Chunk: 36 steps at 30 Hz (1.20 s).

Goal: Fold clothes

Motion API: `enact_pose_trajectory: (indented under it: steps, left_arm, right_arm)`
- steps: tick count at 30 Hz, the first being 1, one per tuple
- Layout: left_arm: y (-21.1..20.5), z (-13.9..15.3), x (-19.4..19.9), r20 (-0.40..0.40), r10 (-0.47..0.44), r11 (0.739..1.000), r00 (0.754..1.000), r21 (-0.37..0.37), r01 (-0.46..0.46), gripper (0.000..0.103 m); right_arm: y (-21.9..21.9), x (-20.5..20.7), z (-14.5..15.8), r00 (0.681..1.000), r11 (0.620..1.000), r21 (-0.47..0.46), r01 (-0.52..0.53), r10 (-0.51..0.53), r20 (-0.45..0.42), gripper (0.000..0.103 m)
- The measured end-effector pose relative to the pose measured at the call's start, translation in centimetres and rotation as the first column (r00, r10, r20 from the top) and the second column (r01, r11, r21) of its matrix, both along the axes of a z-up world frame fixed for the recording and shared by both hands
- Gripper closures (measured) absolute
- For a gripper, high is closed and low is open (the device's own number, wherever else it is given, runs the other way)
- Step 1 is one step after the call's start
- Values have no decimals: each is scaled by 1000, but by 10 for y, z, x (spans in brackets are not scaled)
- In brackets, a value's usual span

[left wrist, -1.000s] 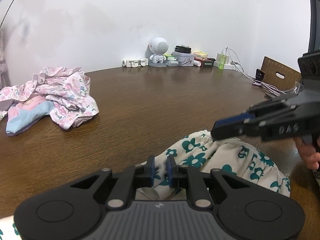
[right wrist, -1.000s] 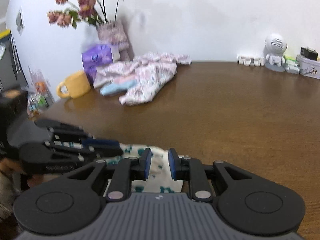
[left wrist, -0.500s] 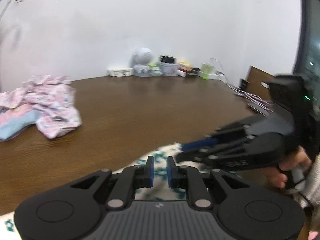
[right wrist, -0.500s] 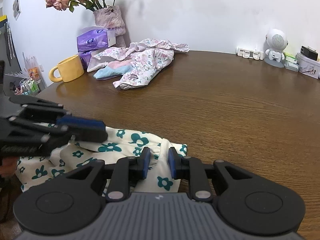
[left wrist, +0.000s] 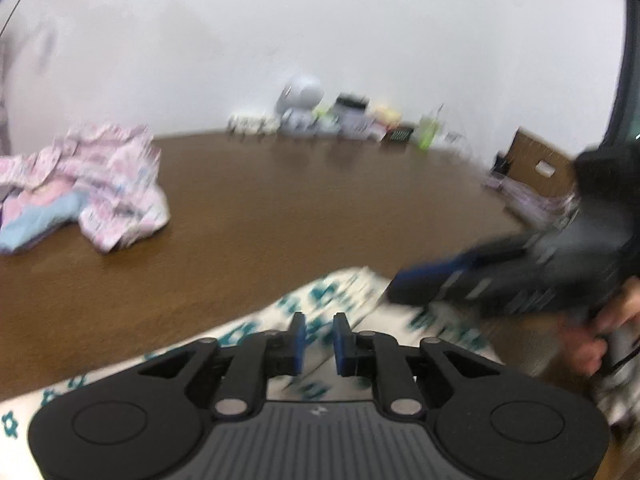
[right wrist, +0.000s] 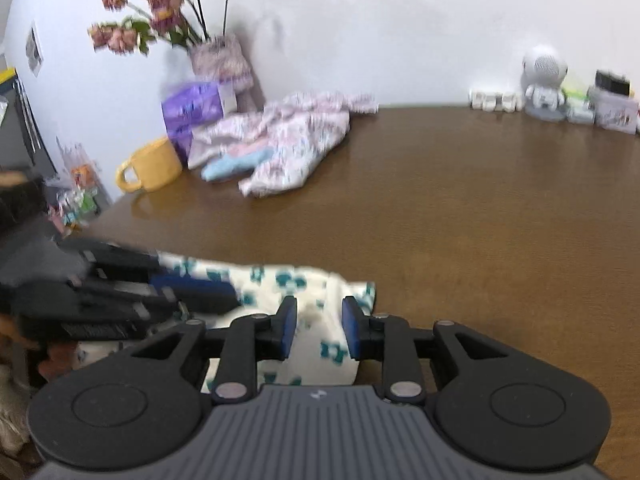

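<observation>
1. A cream garment with teal flowers [right wrist: 304, 284] is seen lying at the near edge of the brown tabletop [right wrist: 460, 216].
2. The left hand-held gripper [left wrist: 319, 338] is held slightly parted above it, nothing gripped.
3. The right hand-held gripper [right wrist: 319, 330] is likewise parted and empty.
4. A pink crumpled garment [right wrist: 280, 148] is seen well apart.

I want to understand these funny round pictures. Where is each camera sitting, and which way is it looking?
Left wrist: sits on the left gripper, looking forward over the cream teal-flowered cloth and brown table; a hand holding the right gripper shows.
Right wrist: sits on the right gripper, looking toward the flower vase and yellow mug.
Both share the pink clothes pile, the white robot toy, and each other's gripper.
</observation>
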<state>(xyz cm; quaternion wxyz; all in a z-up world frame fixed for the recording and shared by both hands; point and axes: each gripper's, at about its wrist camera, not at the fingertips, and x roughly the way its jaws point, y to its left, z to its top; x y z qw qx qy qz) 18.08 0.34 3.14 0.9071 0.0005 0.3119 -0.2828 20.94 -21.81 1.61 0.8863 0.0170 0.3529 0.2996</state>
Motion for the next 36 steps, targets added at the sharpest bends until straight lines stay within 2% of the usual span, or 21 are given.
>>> enact_pose_trajectory:
  steps: [2, 5, 9, 12, 16, 21, 27, 36]
  left_arm:
    - [-5, 9, -6, 33, -41, 998, 999, -37, 43, 84]
    - [-19, 8, -8, 21, -80, 996, 997, -30, 80, 84]
    - [-31, -7, -3, -14, -91, 994, 996, 60, 92, 84]
    - [-30, -9, -6, -13, -97, 992, 995, 81, 97, 85]
    - [-23, -13, -6, -26, -92, 994, 995, 62, 94, 85]
    - [-22, -12, -10, -21, -91, 993, 996, 74, 93, 84]
    - [-30, 1, -30, 98, -115, 981, 988, 165, 98, 84]
    - [-23, -9, -27, 59, -120, 974, 991, 199, 106, 88]
  right_arm:
    - [5, -1, -3, 1000, 1000, -26, -2, 2, 10, 78]
    - [12, -6, -5, 999, 998, -62, -4, 6, 43, 78]
    - [16, -11, -5, 997, 996, -93, -5, 12, 74, 78]
    - [12, -15, 1, 996, 998, -63, -7, 12, 85, 78]
    - [-1, -26, 14, 994, 1000, -1, -20, 20, 111, 78]
    - [3, -30, 6, 994, 998, -47, -40, 45, 95, 82]
    - [13, -36, -2, 990, 993, -99, -57, 70, 125, 84]
    - [13, -36, -3, 988, 992, -106, -61, 75, 137, 83]
